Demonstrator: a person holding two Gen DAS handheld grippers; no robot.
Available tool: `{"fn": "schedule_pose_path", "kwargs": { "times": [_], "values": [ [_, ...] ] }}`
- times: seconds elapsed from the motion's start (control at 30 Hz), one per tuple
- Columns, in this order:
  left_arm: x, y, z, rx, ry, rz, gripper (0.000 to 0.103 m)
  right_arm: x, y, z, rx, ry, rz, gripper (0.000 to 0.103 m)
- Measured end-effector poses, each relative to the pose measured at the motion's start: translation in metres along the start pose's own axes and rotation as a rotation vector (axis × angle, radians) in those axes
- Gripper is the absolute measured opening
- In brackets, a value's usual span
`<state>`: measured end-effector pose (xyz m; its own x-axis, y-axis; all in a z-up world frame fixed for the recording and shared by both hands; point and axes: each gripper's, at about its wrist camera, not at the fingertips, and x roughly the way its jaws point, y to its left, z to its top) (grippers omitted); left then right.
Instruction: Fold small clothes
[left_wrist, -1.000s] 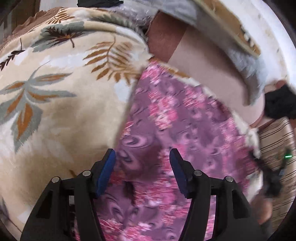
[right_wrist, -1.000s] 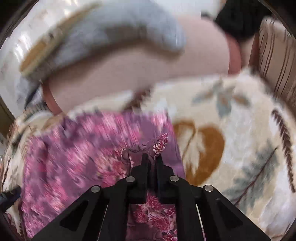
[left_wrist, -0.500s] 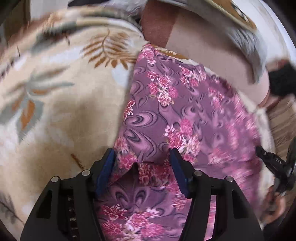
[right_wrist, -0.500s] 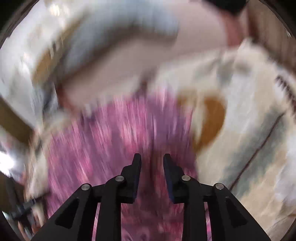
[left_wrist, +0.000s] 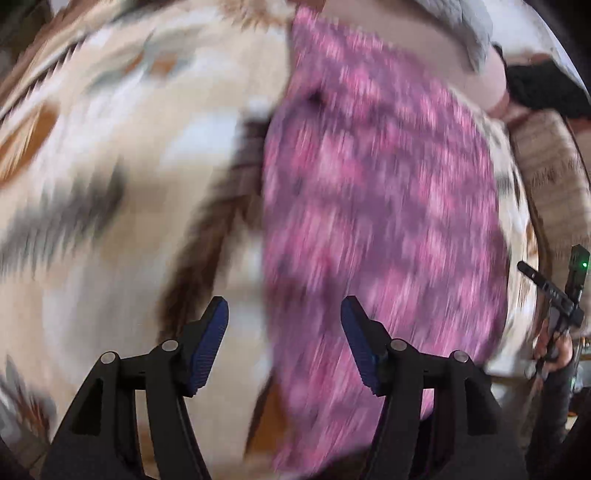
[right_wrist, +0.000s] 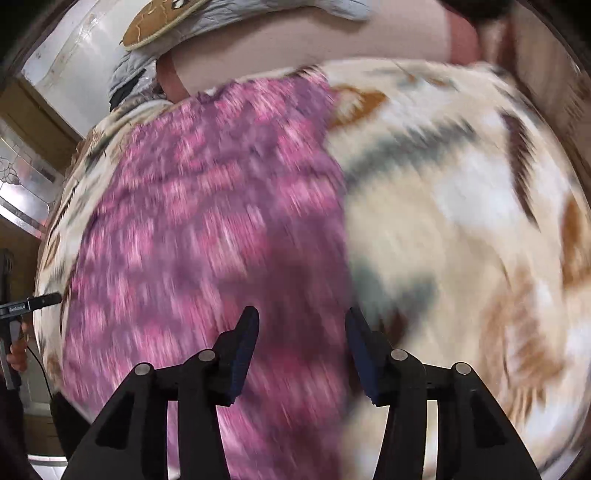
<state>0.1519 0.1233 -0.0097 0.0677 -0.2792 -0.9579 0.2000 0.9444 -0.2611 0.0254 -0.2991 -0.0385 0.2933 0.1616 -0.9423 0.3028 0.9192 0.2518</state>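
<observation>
on the cream leaf-patterned blanket (left_wrist: 122, 192) we see the pink and purple floral garment (left_wrist: 376, 206) spread flat, though both views are badly blurred. our left gripper (left_wrist: 284, 314) hangs over the garment's left edge with its jaws spread wide and nothing between them. our right gripper (right_wrist: 301, 325) sits over the garment's right edge, jaws likewise apart and empty. beyond the blanket lies a pale pink pillow (right_wrist: 314, 44).
</observation>
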Motion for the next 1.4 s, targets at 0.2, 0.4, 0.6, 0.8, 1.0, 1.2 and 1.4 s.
{"fn": "schedule_pose_path", "kwargs": {
  "times": [0.2, 0.4, 0.6, 0.8, 1.0, 1.2, 1.4],
  "values": [
    [0.01, 0.003, -0.078, -0.043, 0.078, -0.112, 0.065, -0.011, -0.039, -0.075, 0.127, 0.049, 0.101, 0.053],
    [0.019, -0.021, -0.091, -0.054, 0.079, -0.179, 0.077, 0.002, -0.014, -0.107, 0.044, 0.053, 0.125, 0.062],
    [0.018, -0.024, -0.096, -0.04, 0.061, -0.136, 0.065, 0.012, 0.023, -0.119, -0.139, 0.103, 0.049, 0.045],
    [0.022, -0.015, -0.099, -0.078, 0.073, -0.174, 0.005, 0.003, 0.008, -0.114, -0.072, 0.085, 0.061, 0.005],
    [-0.011, -0.011, -0.092, -0.123, -0.014, -0.289, 0.004, -0.035, 0.011, -0.109, 0.002, -0.028, 0.253, 0.005],
    [-0.037, -0.008, -0.067, -0.156, -0.102, -0.366, 0.004, -0.055, 0.013, -0.087, 0.106, -0.135, 0.405, 0.005],
    [-0.046, -0.008, -0.031, -0.188, -0.153, -0.409, 0.004, -0.06, 0.012, -0.053, 0.198, -0.21, 0.486, 0.005]
  ]
}}
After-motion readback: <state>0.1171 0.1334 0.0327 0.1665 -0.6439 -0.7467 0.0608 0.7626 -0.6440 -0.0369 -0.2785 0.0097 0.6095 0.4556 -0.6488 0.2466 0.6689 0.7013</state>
